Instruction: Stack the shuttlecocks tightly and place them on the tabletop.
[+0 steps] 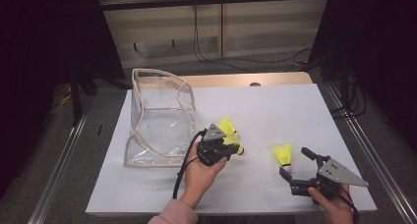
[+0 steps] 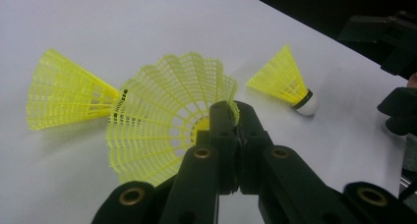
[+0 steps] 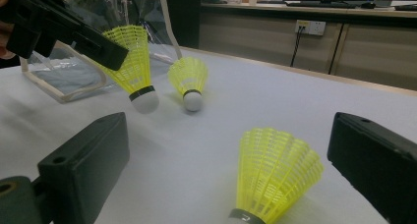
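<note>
Three yellow plastic shuttlecocks are on the white table. My left gripper [image 1: 235, 148] [image 2: 239, 116] is shut on the skirt rim of one shuttlecock [image 2: 167, 121] [image 3: 135, 67], which hangs cork down just above the table. A second shuttlecock [image 1: 227, 125] [image 2: 69, 91] [image 3: 189, 81] lies right behind it. The third shuttlecock [image 1: 283, 155] [image 3: 275, 175] [image 2: 285, 81] lies between the wide-apart jaws of my right gripper [image 1: 294, 161] [image 3: 228, 130], which is open, its pads [image 3: 83, 160] apart from the skirt.
A clear plastic bag [image 1: 157, 118] [image 3: 74, 71] with beige trim stands open at the table's left, just beside the left gripper. The white sheet [image 1: 275, 106] stretches bare to the back and right. Cables hang by the far wall.
</note>
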`<state>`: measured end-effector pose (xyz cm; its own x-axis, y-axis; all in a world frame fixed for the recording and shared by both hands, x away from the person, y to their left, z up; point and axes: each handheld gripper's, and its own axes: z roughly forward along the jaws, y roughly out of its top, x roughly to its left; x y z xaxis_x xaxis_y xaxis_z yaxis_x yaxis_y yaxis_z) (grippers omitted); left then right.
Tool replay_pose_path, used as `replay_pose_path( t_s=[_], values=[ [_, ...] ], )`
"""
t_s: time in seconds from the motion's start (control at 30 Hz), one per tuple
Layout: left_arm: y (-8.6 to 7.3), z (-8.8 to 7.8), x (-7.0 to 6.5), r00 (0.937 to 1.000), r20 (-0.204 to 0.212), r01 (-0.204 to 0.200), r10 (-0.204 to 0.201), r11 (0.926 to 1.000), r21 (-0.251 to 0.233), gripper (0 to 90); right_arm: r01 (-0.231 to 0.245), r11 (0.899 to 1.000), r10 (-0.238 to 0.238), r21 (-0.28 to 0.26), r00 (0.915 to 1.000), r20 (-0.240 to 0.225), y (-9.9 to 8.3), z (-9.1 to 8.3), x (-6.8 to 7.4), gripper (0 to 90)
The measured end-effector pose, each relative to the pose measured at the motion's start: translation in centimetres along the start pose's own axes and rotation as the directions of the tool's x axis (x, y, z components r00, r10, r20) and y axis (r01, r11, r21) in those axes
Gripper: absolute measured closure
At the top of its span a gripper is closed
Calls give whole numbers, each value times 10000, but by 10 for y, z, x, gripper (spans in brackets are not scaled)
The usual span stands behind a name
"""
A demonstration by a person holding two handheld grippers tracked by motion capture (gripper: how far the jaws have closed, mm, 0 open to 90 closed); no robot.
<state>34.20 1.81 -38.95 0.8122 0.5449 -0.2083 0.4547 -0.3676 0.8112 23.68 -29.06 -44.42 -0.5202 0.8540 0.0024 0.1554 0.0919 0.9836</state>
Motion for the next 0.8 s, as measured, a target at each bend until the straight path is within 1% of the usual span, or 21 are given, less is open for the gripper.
replay_pose_path(
  t_s=[0.03,0.1,0.13,0.17,0.2,0.23,0.27,0.3,0.37,0.43,0.47,0.53,0.57,0.63,0.67,0.7,0.73,0.77,0.8],
  values=[
    [1,1,-1,9997,-91,232,-232,9997,49,882,-9,10000,9,-9,10000,-1,0,0,0,22],
    [2,2,2,10000,-86,-43,44,10000,73,882,-53,10000,53,-47,10000,-41,0,1,0,22],
    [2,3,1,9997,-134,182,-181,9998,26,882,-51,10000,51,-40,10000,-46,0,1,0,22],
    [2,4,1,9998,-148,159,-158,9999,52,882,-27,10000,27,-42,10000,-42,0,1,0,22],
    [2,5,3,9999,-144,11,-8,9999,156,882,-70,10000,70,-58,10000,-47,0,1,1,22],
    [2,5,3,9998,-181,77,-75,9999,93,882,-21,10000,21,-51,10000,-34,0,1,0,22],
    [2,5,4,9998,-215,-28,30,9999,122,882,19,10000,-19,-10,10000,-8,0,0,0,21],
    [2,5,4,9996,-257,73,-71,9999,105,882,3,10000,-3,-3,10000,0,0,0,0,22],
    [3,7,5,9996,-297,31,-30,10000,47,881,-59,10000,59,-5,10000,4,0,-1,0,22],
    [3,8,4,9989,-367,278,-276,9996,43,881,-63,10000,63,-14,10000,7,0,0,-1,22],
    [3,9,4,9987,-448,257,-250,9996,149,880,-80,10000,80,-12,10000,14,0,-1,0,22],
    [1,11,4,9980,-584,263,-253,9995,156,880,-44,10000,44,10,10000,12,0,-1,0,22],
    [2,11,5,9985,-550,58,-41,9995,298,879,-30,10000,30,-11,10000,1,0,0,0,22],
    [1,11,6,9983,-578,-35,56,9993,374,879,-67,10000,67,11,10000,6,0,-1,0,22],
    [1,12,6,9984,-564,103,-90,9997,221,879,-75,10000,75,18,10000,0,0,-1,0,22],
    [1,12,7,9983,-590,37,-20,9996,285,878,-77,10000,77,29,10000,10,0,-1,0,22],
    [0,13,6,9978,-627,252,-234,9993,273,878,-39,10000,39,-13,10000,6,-1,-1,0,22],
    [0,13,7,9979,-642,110,-96,9997,223,877,-20,10000,20,-35,10000,-28,-1,-1,-1,22],
    [0,14,7,9977,-663,147,-132,9996,231,876,-73,10000,73,-40,10000,-22,0,-1,0,22]
  ],
)
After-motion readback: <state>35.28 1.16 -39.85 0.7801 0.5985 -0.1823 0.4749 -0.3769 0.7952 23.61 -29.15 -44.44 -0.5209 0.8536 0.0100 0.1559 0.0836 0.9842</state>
